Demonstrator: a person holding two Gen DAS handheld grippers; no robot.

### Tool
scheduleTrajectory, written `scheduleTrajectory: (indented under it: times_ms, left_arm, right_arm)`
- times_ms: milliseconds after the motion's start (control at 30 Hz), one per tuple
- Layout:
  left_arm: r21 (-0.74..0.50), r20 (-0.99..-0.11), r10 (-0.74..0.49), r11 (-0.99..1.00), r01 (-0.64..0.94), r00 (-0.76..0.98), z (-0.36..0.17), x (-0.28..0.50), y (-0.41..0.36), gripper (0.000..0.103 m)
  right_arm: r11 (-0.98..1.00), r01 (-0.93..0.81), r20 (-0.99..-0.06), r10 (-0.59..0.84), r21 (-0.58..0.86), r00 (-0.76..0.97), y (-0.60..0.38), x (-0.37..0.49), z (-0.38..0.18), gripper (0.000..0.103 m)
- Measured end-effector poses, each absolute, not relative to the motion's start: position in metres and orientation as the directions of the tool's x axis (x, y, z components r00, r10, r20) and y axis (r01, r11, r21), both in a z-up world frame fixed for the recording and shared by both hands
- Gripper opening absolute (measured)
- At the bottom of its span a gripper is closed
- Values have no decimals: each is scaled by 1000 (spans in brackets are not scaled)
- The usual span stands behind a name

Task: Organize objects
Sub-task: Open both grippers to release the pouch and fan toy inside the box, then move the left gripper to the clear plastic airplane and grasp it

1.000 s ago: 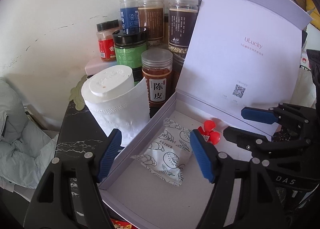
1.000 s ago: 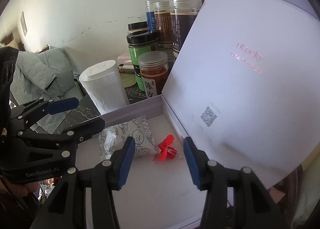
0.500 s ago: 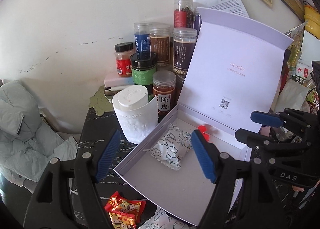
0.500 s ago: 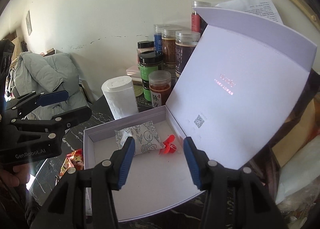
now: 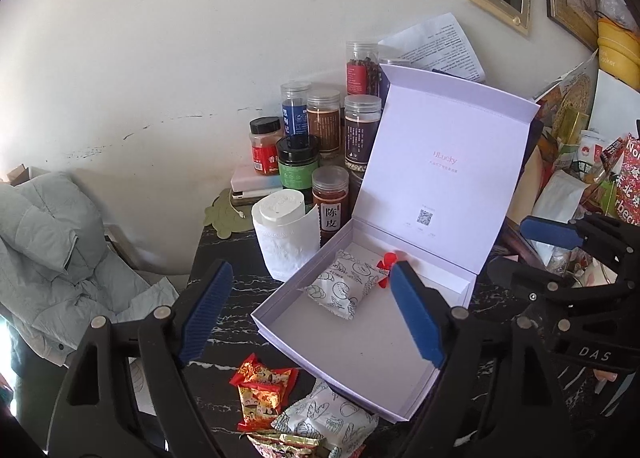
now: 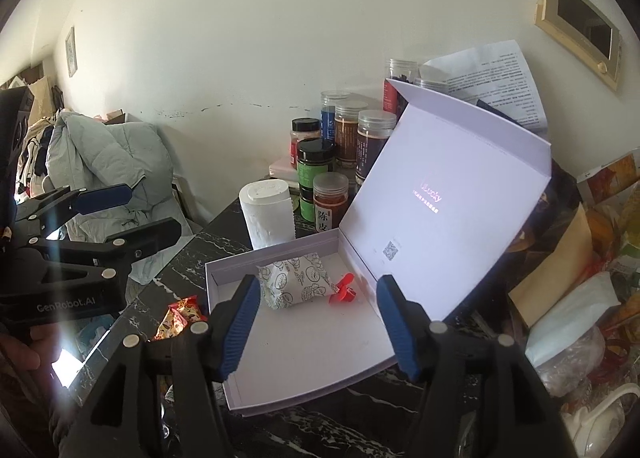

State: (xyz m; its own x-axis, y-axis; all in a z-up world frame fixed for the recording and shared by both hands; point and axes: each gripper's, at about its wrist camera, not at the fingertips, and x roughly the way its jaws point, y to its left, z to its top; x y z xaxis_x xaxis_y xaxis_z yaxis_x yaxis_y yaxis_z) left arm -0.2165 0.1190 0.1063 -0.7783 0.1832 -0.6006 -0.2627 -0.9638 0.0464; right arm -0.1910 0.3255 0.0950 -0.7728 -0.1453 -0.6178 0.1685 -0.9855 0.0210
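Both grippers have pulled back from the white box (image 5: 360,346), so loose snack packets (image 5: 260,390) now show on the dark surface (image 5: 224,298) near its left. Left gripper (image 5: 308,314) and right gripper (image 6: 316,322) have jaws open, empty. Inside the box lie a patterned packet (image 6: 298,284) and a red clip (image 6: 343,290).

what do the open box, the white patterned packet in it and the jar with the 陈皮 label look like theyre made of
Open box: looks like rigid cardboard with a matte pale lilac paper finish; thick straight walls and a stiff lid standing up on its own.
White patterned packet: probably thin plastic film wrap; puffy, with crimped ends and printed line drawings.
Jar with the 陈皮 label: seemingly clear plastic; see-through wall and lid over brown contents.
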Motion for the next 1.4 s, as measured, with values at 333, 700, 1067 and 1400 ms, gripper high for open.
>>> scheduleTrajectory:
  times_ms: [333, 700, 1067, 1400]
  left_arm:
    - [55, -570, 174, -967, -249, -803, 128, -165, 111, 90]
    - [36, -558, 159, -976, -216, -814, 130, -116, 96, 95]
    - [13, -591, 151, -980, -197, -793, 107, -88, 78, 95]
    - [1, -617, 129, -986, -165, -776, 79, -69, 54, 95]
  right_arm:
    - [-983, 184, -580, -155, 9, -800, 313, -141, 120, 67]
    - [-981, 196, -568, -169, 14, -805, 301, -97, 122, 68]
    - [-979, 201, -596, -181, 32, -783, 288, -70, 94, 69]
    - [-971, 230, -627, -215, 58, -748, 268, -60, 60, 69]
